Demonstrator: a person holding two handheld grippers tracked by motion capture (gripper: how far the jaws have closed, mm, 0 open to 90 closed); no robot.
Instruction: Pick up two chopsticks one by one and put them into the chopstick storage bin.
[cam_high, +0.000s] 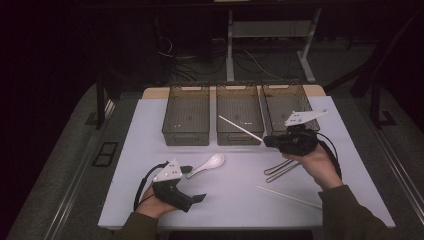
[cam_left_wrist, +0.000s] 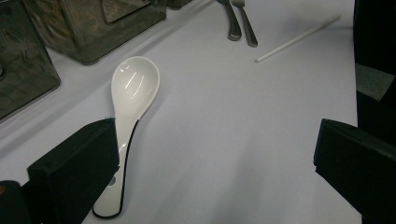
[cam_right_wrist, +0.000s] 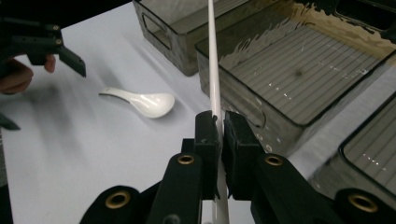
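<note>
So the right gripper (cam_high: 266, 140) sits right of centre in the high view, and its fingers (cam_right_wrist: 207, 135) are clamped tight on a thin white chopstick (cam_high: 240, 128), which pokes out up and to the left from them, tip hanging over the front edge of the middle bin (cam_high: 239, 114). In the right gripper view you can see it really well: the stick runs straight up the middle of the frame, pinched between the two black pads with basically no gap, and crosses over the near wall of that bin. There are three of those smoky see-through bins in a row along the top of the table (cam_high: 150, 150), with the left bin (cam_high: 186, 114) and the right bin (cam_high: 290, 102) on either side. The left gripper (cam_high: 192, 184) is down in the lower left of the high view, just resting, fingers spread wide and holding nothing. In the left gripper view a white soup spoon (cam_left_wrist: 130, 105) lies flat on the table, its handle tucked right next to the left finger at the bottom left, bowl pointing up the frame. A second chopstick (cam_high: 289, 196) lies loose at the lower right of the high view, and a fork and a metal spoon (cam_high: 280, 169) lie side by side just under the right hand.
</note>
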